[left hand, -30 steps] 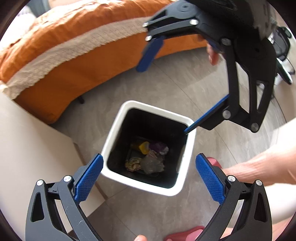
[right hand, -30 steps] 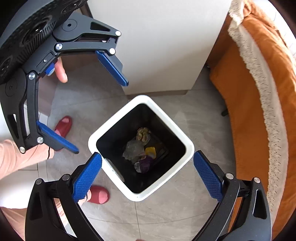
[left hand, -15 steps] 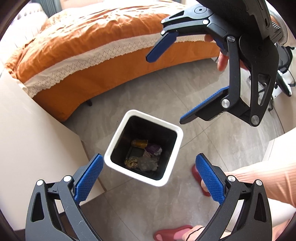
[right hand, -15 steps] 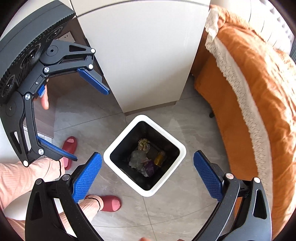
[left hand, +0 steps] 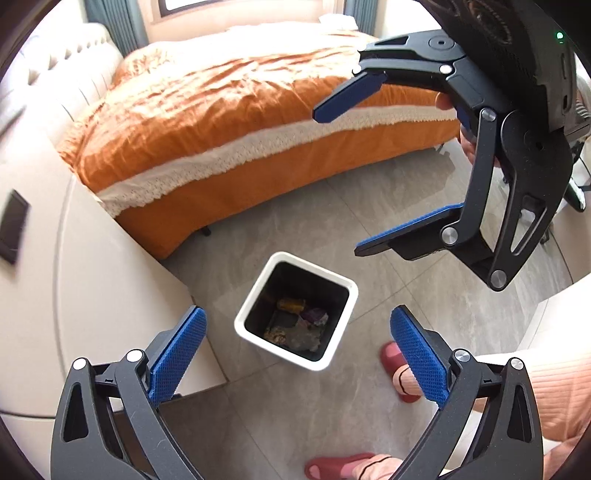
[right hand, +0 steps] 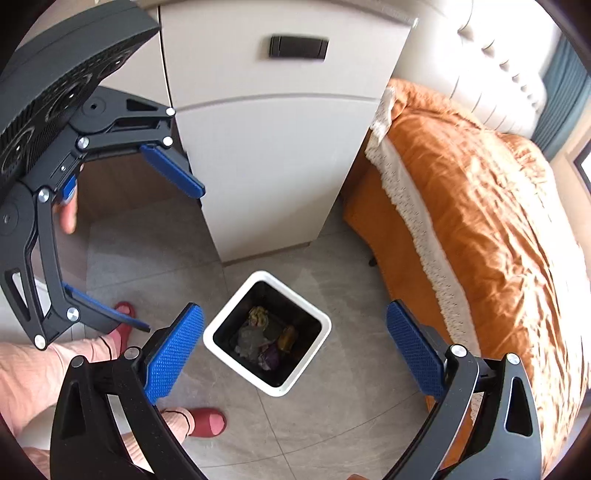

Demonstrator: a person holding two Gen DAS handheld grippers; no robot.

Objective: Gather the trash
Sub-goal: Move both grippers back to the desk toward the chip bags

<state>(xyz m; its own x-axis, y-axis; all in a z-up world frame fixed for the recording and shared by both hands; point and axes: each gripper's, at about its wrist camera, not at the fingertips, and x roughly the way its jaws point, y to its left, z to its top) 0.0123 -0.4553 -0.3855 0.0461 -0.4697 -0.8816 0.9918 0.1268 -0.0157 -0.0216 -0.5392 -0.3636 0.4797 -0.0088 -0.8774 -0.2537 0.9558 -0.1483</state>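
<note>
My left gripper [left hand: 295, 347] shows matt black plastic arms, knurled blue rubbery pads [left hand: 176, 354] and shiny metal rivets. The bin [left hand: 351, 291] at twelve o'clock looks like smooth white plastic with a dark lining. The crumpled trash [left hand: 299, 330] is papery. The floor [left hand: 332, 221] is matt grey tile. The bedspread [left hand: 221, 110] is rumpled orange cloth, lace-edged.

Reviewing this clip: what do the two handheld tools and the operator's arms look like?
Both tools match: the left tool and right tool have black skeletal linkage arms with silver rivets and cut-out slots, ending in flat blue pads with a fine knurled texture. The right tool's housing shows a small green light. The operator wears ribbed pale pink sleeves. No cables show.
</note>
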